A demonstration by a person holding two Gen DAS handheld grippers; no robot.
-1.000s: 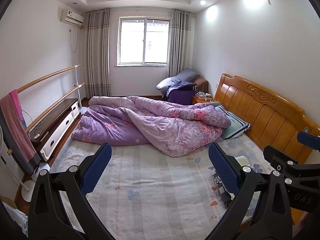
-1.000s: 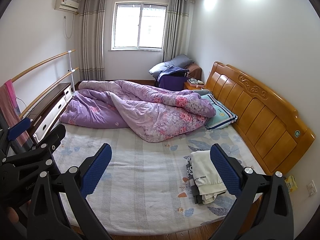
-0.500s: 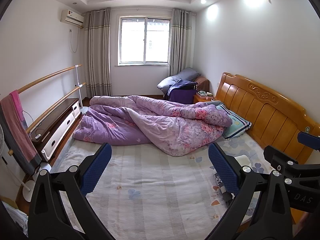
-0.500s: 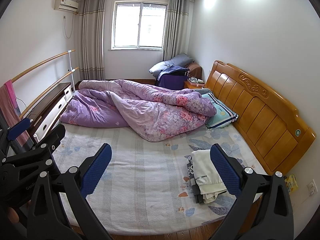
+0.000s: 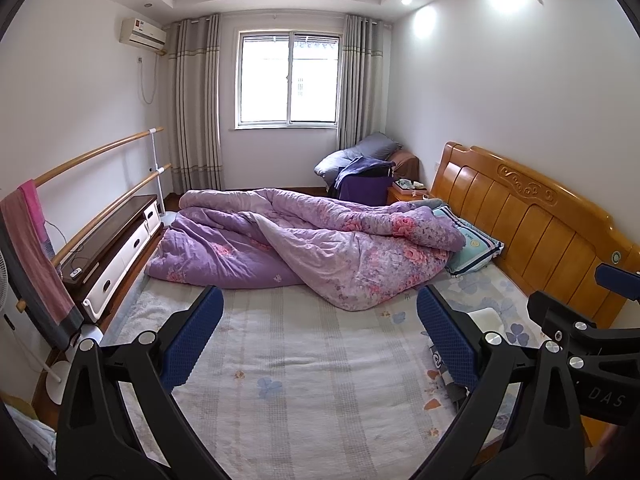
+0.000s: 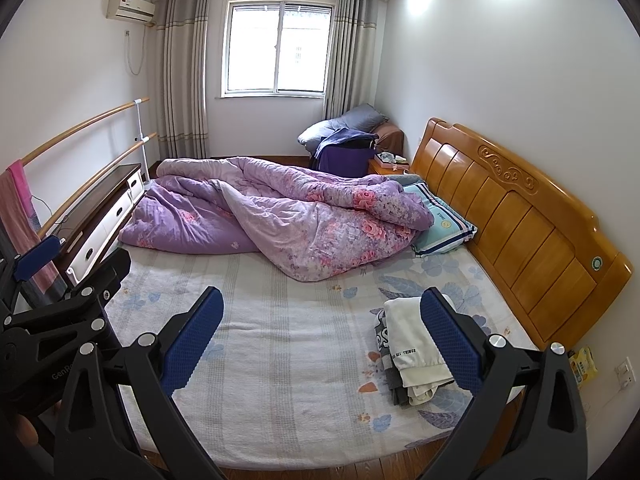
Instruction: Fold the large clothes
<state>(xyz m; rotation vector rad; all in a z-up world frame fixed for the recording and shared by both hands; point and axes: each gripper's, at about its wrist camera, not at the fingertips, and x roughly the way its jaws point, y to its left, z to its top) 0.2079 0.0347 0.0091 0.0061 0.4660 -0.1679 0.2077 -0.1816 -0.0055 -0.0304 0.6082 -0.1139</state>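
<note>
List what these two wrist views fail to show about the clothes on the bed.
- Folded clothes pile, right wrist view: the right gripper's blue padded fingers cover its right edge; garment count and types unclear.
- Same pile, left wrist view: mostly hidden behind the left gripper's fingers.
- Crumpled purple floral quilt: anything under it is hidden.

Left gripper [image 5: 320, 336]: two black skeletal arms with triangular cut-outs, each ending in a long blue pad [image 5: 195, 336] with a fine diamond-grid texture; round silver screws mark the pivots. Right gripper [image 6: 322, 338]: the same build, blue textured pads [image 6: 450, 344] on black arms with silver screw heads. White lettering "DAS" appears on the black body of the right gripper in the left wrist view, and "GenR", cut off, on the left gripper's body in the right wrist view.
</note>
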